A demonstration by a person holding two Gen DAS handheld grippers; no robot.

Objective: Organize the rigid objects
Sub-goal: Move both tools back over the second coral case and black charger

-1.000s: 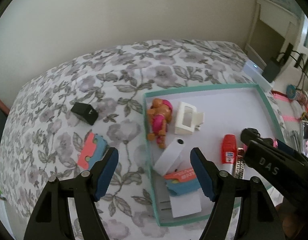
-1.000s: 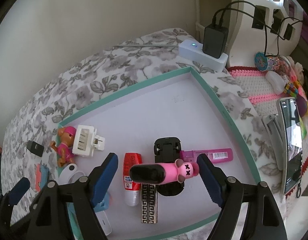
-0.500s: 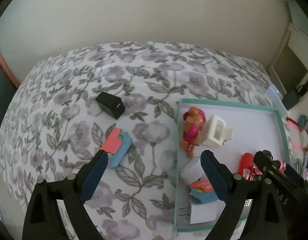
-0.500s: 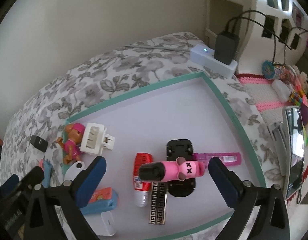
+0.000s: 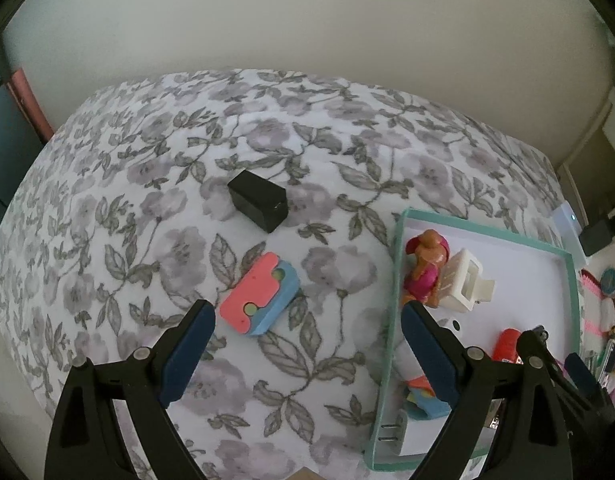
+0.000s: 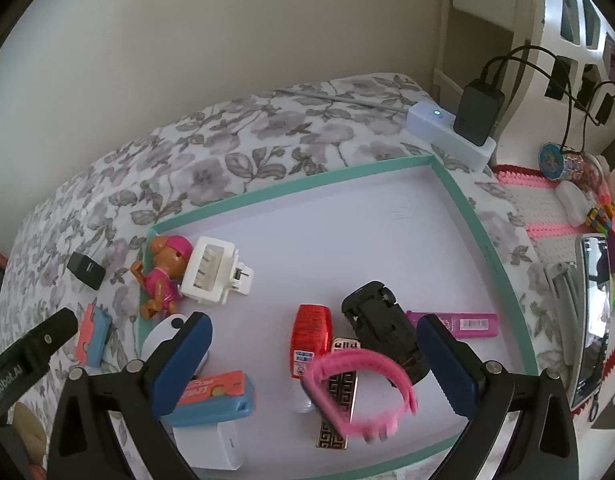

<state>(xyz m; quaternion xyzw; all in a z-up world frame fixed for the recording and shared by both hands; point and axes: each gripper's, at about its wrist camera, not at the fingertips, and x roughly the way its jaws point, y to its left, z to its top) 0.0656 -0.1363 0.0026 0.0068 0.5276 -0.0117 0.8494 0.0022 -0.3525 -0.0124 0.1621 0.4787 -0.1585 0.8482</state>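
Note:
A teal-rimmed tray (image 6: 471,212) on the floral bed holds a toy pup (image 6: 163,276), a white clip (image 6: 211,276), a red bottle (image 6: 309,332), a black toy car (image 6: 383,328), a purple tube (image 6: 463,324) and a blue-orange stapler (image 6: 211,398). My right gripper (image 6: 313,354) is open above the tray. A pink toy (image 6: 359,392) is blurred between its fingers, touching neither. My left gripper (image 5: 307,344) is open over the bedspread, just short of a pink-blue block (image 5: 259,294). A black charger (image 5: 257,200) lies beyond it.
A white power strip (image 6: 447,132) with a black adapter sits behind the tray. A pink-white mat (image 6: 547,216) with trinkets and a phone (image 6: 591,316) lies to the right. The wall runs along the bed's far side.
My left gripper has swung left from the tray to the bedspread. My right gripper has opened wider and let go of the pink toy, which has tipped and is dropping.

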